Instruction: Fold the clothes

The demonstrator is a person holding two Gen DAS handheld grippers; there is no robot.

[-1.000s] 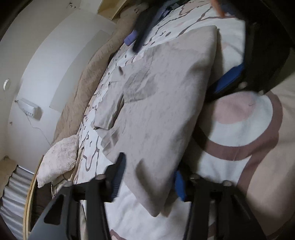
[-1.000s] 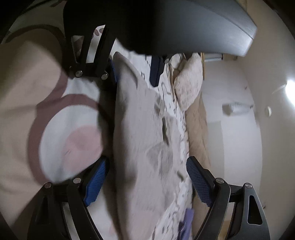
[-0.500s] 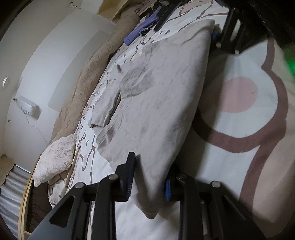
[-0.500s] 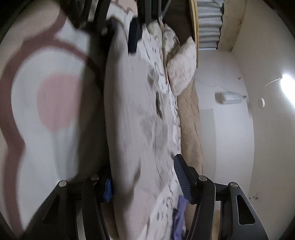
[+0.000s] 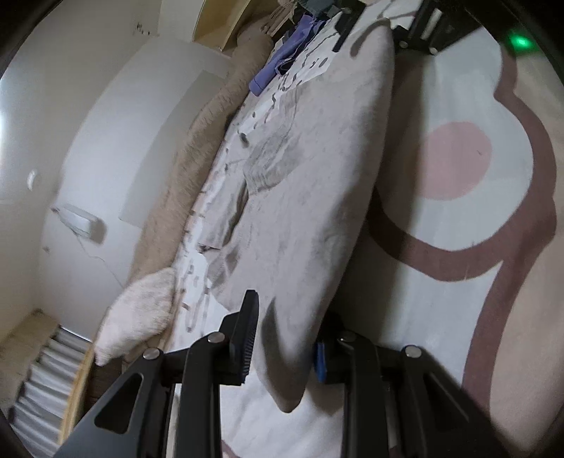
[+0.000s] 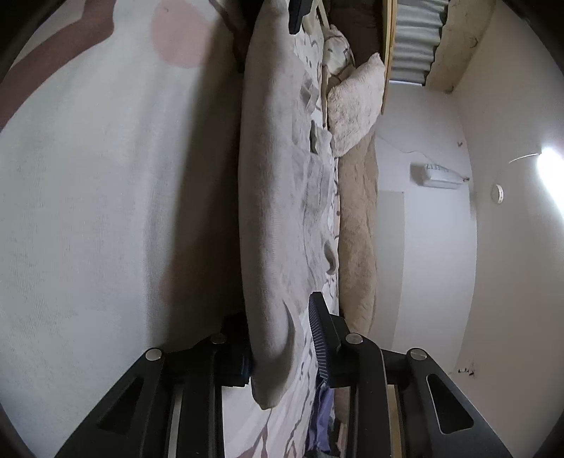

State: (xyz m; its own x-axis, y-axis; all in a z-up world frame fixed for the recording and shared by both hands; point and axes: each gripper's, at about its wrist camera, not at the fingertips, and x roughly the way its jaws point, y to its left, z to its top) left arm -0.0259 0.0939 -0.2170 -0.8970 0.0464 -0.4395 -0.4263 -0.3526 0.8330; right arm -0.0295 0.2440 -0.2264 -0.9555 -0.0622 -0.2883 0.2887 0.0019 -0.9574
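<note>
A grey garment [image 5: 317, 176] lies folded lengthwise on the bed, with its thick folded edge towards the pink-and-white cover. My left gripper [image 5: 285, 338] is shut on one end of that edge. The far end lies between the jaws of my right gripper [image 6: 278, 334], which are closing; a thin strip of sheet still shows beside its outer pad [image 6: 319, 334]. The garment [image 6: 275, 176] runs straight away from the right gripper to the left gripper [image 6: 296, 14] at the top. In the left wrist view the right gripper [image 5: 416, 31] shows at the top edge.
The bed cover [image 5: 458, 246] has a pink spot and brown bands. A beige blanket [image 5: 197, 148] and a fluffy pillow [image 5: 141, 310] lie along the wall side. A purple garment [image 5: 282, 60] sits near the right gripper's end. White walls surround the bed.
The right gripper has slid in onto the garment's folded edge and its jaws have narrowed a lot. The left jaws narrowed onto their end, then held still.
</note>
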